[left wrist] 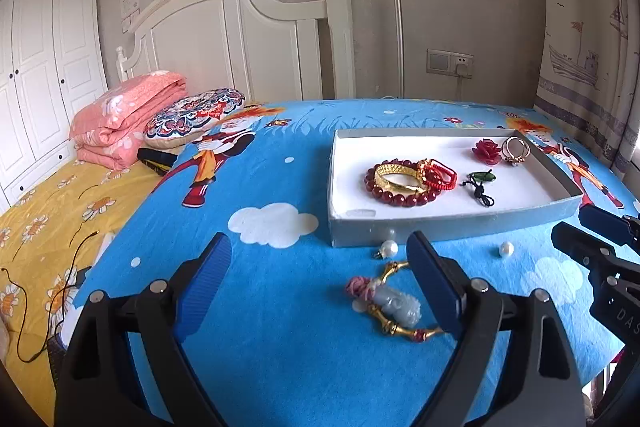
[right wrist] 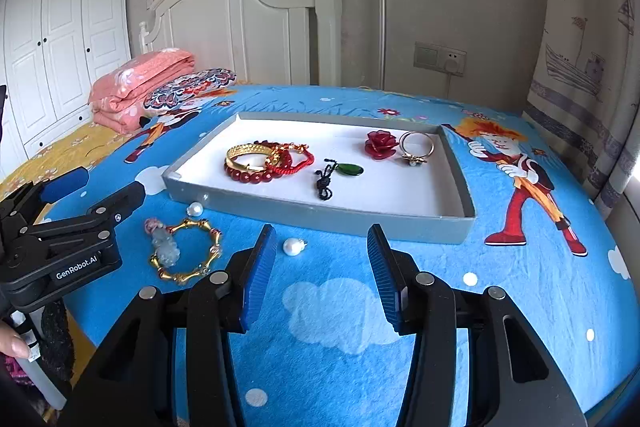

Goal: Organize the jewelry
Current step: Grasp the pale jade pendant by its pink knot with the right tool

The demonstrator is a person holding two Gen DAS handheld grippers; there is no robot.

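Blue ribbed pads frame my left wrist view: my left gripper (left wrist: 320,267) is spread wide and grips nothing, hovering over the gold bracelet with the pale jade charm (left wrist: 390,301) on the blue cloth (left wrist: 260,307). Two pearls (left wrist: 389,248) lie just near the grey tray (left wrist: 440,223), which holds the beaded bracelets (left wrist: 400,183), green pendant (left wrist: 482,178), red rose (left wrist: 487,149) and ring (left wrist: 516,148).

From the right wrist view, my right gripper (right wrist: 322,259) is also open and empty, one pearl (right wrist: 292,247) just beyond its left pad. Only here the bracelet's full loop (right wrist: 186,253) shows, unblocked.
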